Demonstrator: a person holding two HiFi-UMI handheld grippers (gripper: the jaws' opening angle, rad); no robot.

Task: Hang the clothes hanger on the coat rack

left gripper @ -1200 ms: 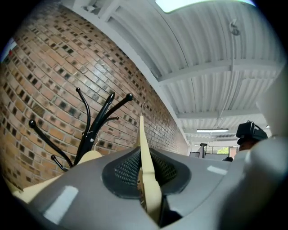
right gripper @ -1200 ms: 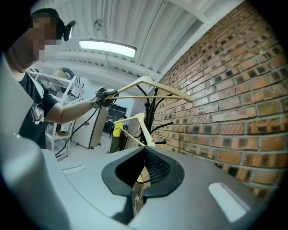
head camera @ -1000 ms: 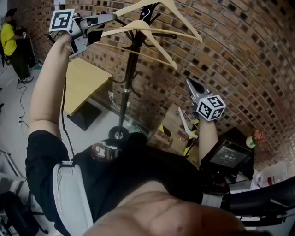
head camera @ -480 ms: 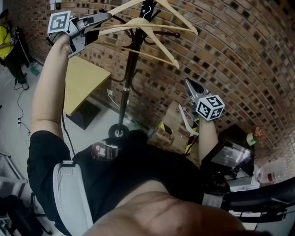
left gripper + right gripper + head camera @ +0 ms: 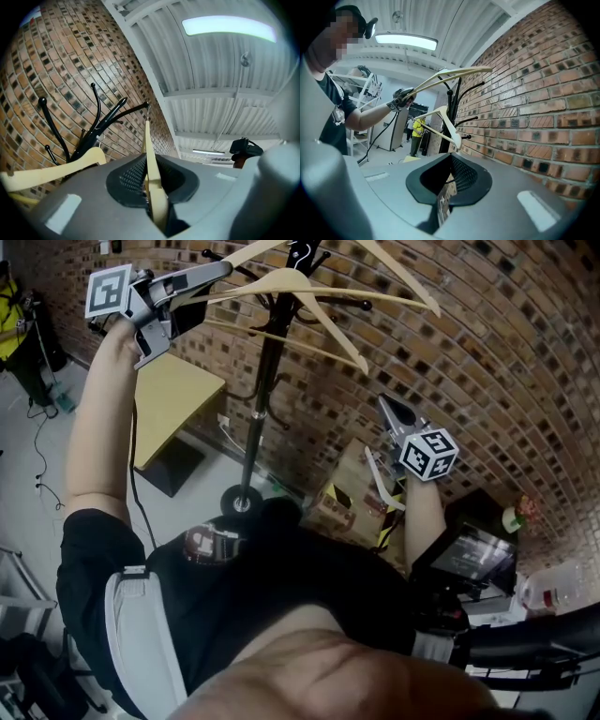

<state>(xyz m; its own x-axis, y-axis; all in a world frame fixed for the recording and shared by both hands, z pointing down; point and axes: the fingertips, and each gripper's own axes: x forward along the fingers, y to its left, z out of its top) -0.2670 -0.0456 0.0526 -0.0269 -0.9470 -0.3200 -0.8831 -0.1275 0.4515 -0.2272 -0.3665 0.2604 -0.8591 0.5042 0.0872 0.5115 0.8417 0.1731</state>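
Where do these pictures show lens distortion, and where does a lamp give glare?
Head view: the brick wall bows like a barrel. Left gripper view: the ceiling lamp is burnt out white, corners black. Right gripper view: a strip lamp glares too.

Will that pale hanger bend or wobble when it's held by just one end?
Probably stiff: the hanger looks straight though the left gripper pinches only one tip. It seems thin and so fairly light. Gripped that far off-centre, it may swing or twist, and its smooth arm might slip between the pads.
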